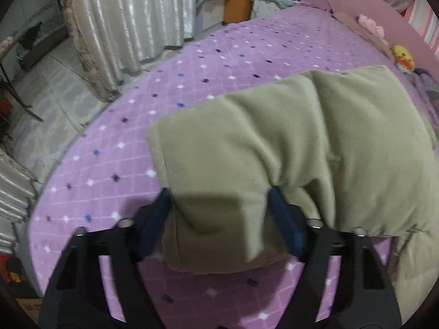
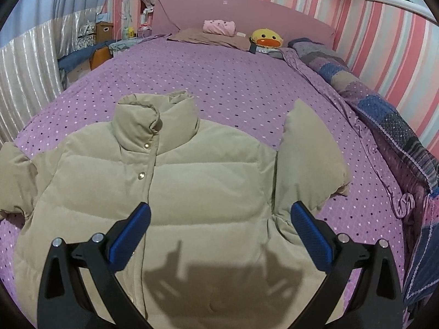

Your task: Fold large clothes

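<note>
A beige puffer jacket (image 2: pixel 205 178) lies face up on the purple bedspread (image 2: pixel 219 76), snaps closed and collar toward the headboard. In the left wrist view one puffy sleeve (image 1: pixel 274 137) stretches away from me, and my left gripper (image 1: pixel 219 194) is shut on its cuff end, with the fabric bunched between the blue pads. My right gripper (image 2: pixel 221 205) hovers open above the jacket's front, casting its shadow on the fabric, with nothing pinched. The other sleeve (image 2: pixel 310 150) lies bent upward on the right of the body.
A yellow duck plush (image 2: pixel 267 38), a pink plush (image 2: pixel 219 26) and a flat pillow (image 2: pixel 208 38) sit by the pink headboard. A rolled patchwork quilt (image 2: pixel 384 109) runs along the striped wall. Curtains (image 1: pixel 123 22) and tiled floor (image 1: pixel 55 96) border the bed's other side.
</note>
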A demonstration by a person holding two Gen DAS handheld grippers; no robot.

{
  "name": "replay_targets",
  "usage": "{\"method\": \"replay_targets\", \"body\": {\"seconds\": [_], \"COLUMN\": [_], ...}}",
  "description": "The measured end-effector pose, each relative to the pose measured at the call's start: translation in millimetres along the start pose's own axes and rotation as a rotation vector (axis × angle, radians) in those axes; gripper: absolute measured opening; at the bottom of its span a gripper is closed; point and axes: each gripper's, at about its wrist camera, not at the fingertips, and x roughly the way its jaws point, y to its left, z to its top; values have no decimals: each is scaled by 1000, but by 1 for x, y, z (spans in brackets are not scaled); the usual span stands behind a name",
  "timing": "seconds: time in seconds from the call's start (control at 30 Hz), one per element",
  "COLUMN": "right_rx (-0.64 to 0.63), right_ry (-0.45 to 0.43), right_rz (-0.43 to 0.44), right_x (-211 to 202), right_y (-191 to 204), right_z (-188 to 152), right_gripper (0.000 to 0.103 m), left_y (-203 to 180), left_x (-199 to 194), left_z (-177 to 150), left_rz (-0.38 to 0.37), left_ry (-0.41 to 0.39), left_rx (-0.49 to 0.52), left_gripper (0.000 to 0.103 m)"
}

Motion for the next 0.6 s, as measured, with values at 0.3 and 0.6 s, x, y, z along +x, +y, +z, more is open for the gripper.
{"method": "replay_targets", "body": {"seconds": [0.3, 0.6], "right_rx": [7, 10], "right_ry": [-17, -74], "right_rz": [-5, -24], "right_x": [-5, -23], "right_y": [-15, -43], "right_z": [1, 6], "right_gripper": [102, 102], "left_y": [-40, -173], "left_x": [-38, -134], "left_z": [27, 73], "left_rz": [-33, -206], "left_ry": [-43, -228], "left_rx": [33, 195], "left_gripper": [16, 16]}}
